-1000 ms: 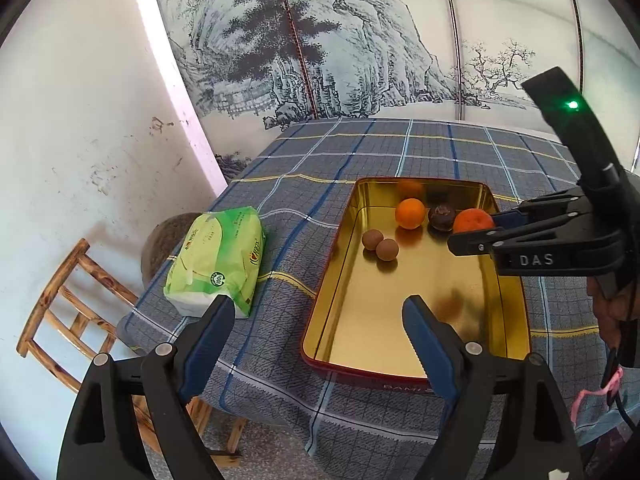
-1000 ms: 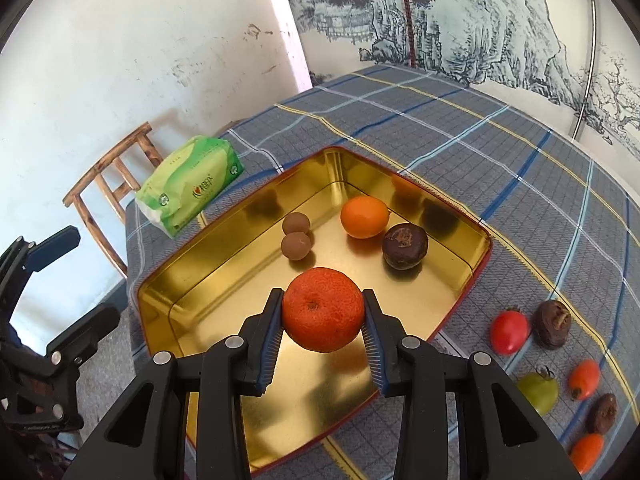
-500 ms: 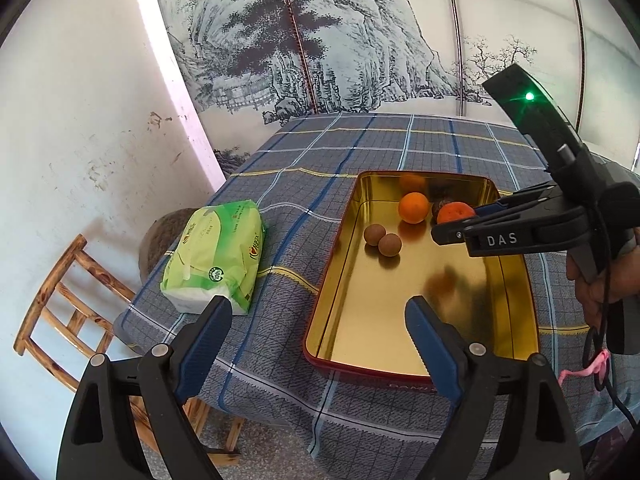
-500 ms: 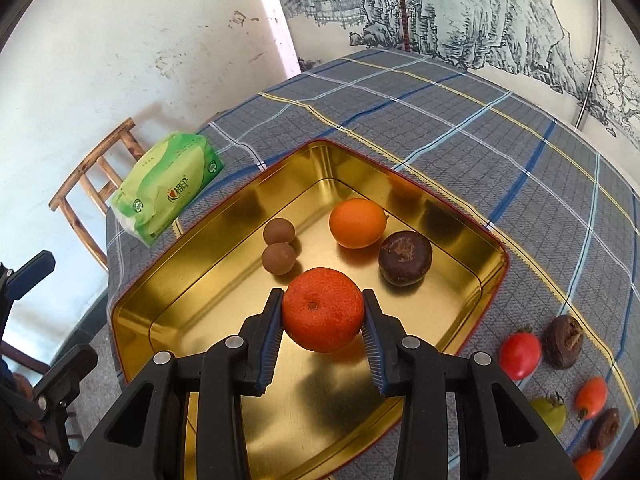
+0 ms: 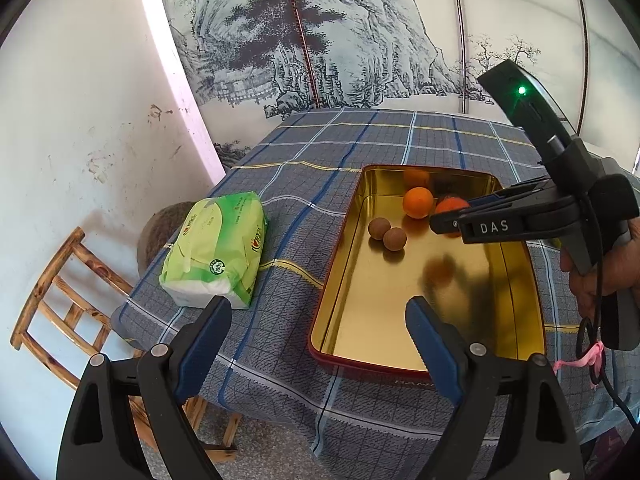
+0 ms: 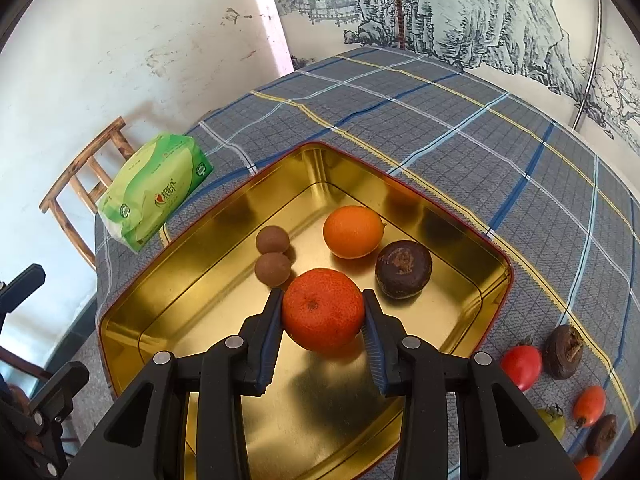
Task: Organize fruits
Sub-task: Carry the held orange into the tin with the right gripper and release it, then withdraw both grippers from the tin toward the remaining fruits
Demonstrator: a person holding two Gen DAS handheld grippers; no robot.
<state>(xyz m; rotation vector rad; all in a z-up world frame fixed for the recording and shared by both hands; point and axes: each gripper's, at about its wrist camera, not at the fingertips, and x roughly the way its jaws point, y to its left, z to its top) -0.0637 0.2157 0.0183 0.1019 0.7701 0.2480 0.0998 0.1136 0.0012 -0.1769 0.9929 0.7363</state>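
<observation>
Tangerine sits clamped in the right gripper over the gold tin, left view. Tin lies on a plaid-clothed table, tissue pack near the table's left edge, wooden chair below, painted screen behind. Left gripper jaws wide, nothing between.

Right view: gripper pads pressing both sides of the tangerine, above the tin floor. Inside: orange, dark fruit, two brown balls. Tomatoes on the cloth beyond the tin's right rim.
</observation>
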